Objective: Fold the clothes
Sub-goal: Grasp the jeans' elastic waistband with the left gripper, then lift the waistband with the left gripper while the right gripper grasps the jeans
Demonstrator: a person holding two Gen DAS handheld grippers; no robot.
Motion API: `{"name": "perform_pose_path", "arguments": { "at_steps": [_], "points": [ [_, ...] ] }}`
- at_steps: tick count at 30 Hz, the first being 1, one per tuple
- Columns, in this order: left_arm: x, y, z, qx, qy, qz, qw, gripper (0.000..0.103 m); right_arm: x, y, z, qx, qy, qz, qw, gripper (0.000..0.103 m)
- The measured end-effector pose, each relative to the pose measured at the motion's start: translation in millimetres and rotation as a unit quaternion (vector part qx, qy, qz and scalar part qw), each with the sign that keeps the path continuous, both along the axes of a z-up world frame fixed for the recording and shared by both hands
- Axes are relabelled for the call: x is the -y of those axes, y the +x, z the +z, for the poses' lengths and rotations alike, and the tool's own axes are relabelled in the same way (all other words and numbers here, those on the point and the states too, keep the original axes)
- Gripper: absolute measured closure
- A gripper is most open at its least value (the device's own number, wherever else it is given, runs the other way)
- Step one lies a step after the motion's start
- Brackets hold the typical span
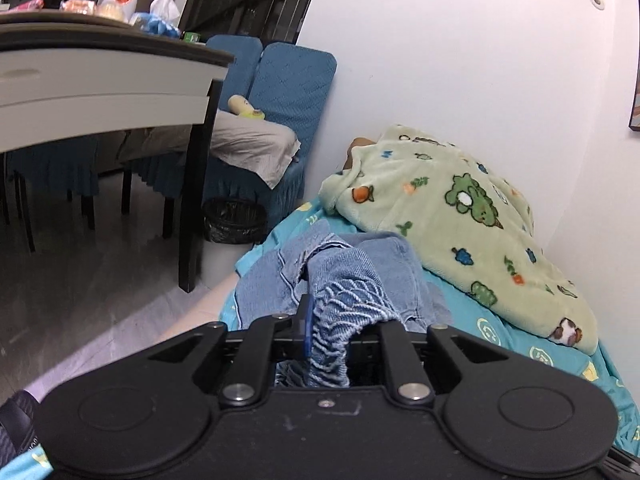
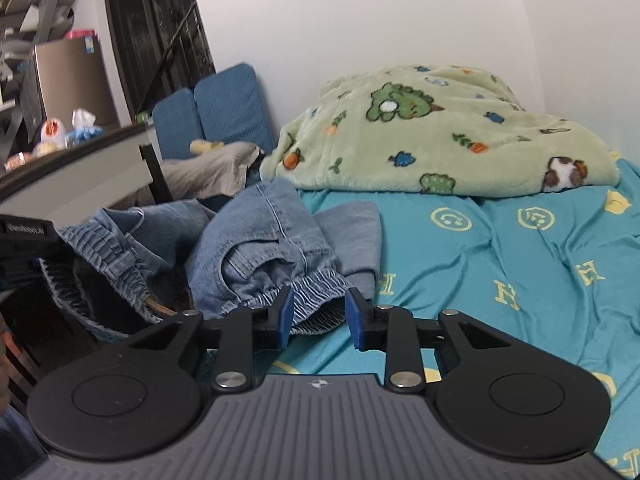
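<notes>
the left hand-held gripper [image 1: 332,332] is clenched on the denim jeans' elastic waistband [image 1: 340,312], whose far end lies between the right hand-held gripper's [image 2: 319,312] parted jaws.

The bunched jeans [image 1: 340,280] cover the left gripper's [image 1: 326,332] right pad, so only one blue pad shows. The green blanket [image 1: 452,216] hides something brown by the far wall. The things on the counter [image 1: 100,64] are too blurry to name.
</notes>
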State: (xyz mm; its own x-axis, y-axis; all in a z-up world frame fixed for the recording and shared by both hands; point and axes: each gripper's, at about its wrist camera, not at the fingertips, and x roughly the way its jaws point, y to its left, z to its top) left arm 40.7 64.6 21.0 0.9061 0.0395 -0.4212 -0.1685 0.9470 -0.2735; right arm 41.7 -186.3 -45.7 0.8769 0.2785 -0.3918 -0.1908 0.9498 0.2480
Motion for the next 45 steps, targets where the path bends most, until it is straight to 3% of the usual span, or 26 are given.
{"name": "perform_pose_path", "arguments": {
  "at_steps": [9,13,22,27,29,34,42,45],
  "points": [
    [-13.1,2.9,-21.2,-0.009,-0.007,0.02,0.9997,0.091,-14.1,71.0,-49.5,-0.045,-0.079,0.006,0.996,0.072],
    [-10.6,8.3,-29.0,-0.02,-0.002,0.022,0.9996,0.09,-16.6,98.7,-68.4,-0.06,-0.08,0.016,0.995,0.072],
    [-3.0,11.5,-34.5,-0.016,0.023,0.021,0.9994,0.087,-35.9,122.2,-74.6,-0.012,-0.129,0.054,0.99,0.072],
    [0.4,15.6,-40.1,-0.03,0.031,0.018,0.9989,0.081,-31.7,119.1,-60.4,0.039,-0.097,0.077,0.992,0.073],
    [0.1,17.0,-42.4,-0.038,0.029,0.014,0.9988,0.072,-29.7,120.3,-59.8,0.035,-0.08,0.075,0.993,0.074],
    [0.6,15.3,-43.6,-0.044,0.038,0.01,0.9982,0.069,-20.9,132.0,-76.3,-0.028,-0.046,0.053,0.997,0.084],
    [9.6,8.5,-42.1,-0.035,0.073,0.005,0.9967,0.067,-22.6,134.9,-81.7,-0.041,-0.029,0.056,0.997,0.079],
    [9.4,14.6,-46.7,-0.049,0.064,0.006,0.9968,0.068,-20.1,134.8,-81.7,-0.042,-0.017,0.057,0.997,0.078]
  ]
}}
